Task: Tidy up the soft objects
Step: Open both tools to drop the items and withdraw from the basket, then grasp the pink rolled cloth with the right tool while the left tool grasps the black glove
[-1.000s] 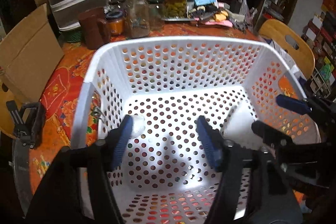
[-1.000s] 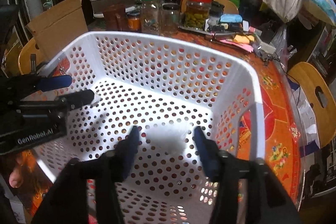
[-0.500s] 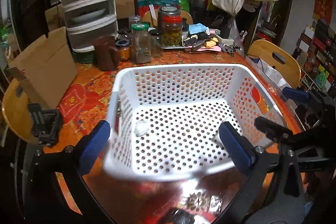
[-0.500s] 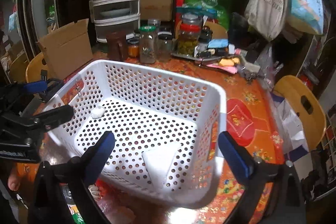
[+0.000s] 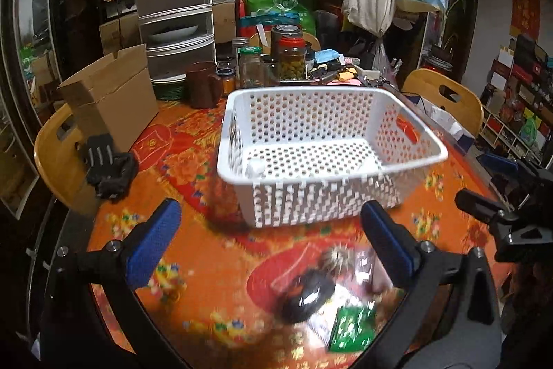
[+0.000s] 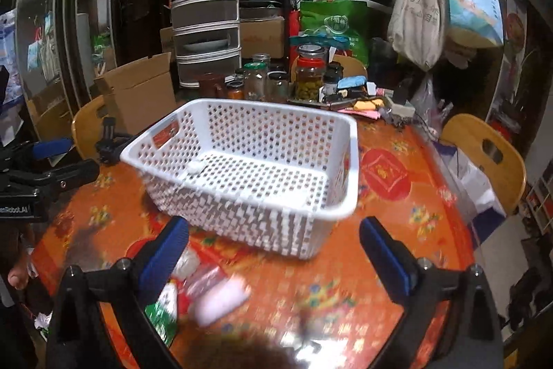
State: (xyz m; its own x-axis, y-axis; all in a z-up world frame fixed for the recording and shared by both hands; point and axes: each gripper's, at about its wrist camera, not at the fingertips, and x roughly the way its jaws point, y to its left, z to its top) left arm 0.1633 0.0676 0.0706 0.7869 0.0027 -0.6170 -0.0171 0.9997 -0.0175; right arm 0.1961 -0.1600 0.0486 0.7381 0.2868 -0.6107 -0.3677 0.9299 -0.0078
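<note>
A white plastic basket (image 5: 331,144) sits on a flower-print tablecloth (image 5: 193,168), the landmark for everything here. Inside it, against the wall nearest a cardboard box (image 5: 110,99), lies one small white wad (image 5: 255,165); the right-wrist view seems to show a second pale piece at the opposite front corner, though it is too blurred to name. Outside the basket, on the near side, a loose pile waits: a dark rounded thing (image 5: 307,293), a green packet (image 5: 352,327) and, in the right-wrist view, a pale pink soft lump (image 6: 221,300). All are smeared by motion, so their make is uncertain.

Judging by their look, these pieces are light and squashy, likely to give under the pads instead of slipping away; a pinch across the thickest part of each should hold, while the crinkly packet may slide and wants a grip at its edge.

The left gripper (image 5: 273,248) has just been opening and stands spread wide before the basket's near wall, with nothing between its blue pads (image 5: 152,244). The right gripper (image 6: 276,255) has likewise just been opening and is spread wide and empty, hanging over the pile in front of the basket and touching nothing. Jars (image 5: 290,57) crowd the table behind the basket.
</note>
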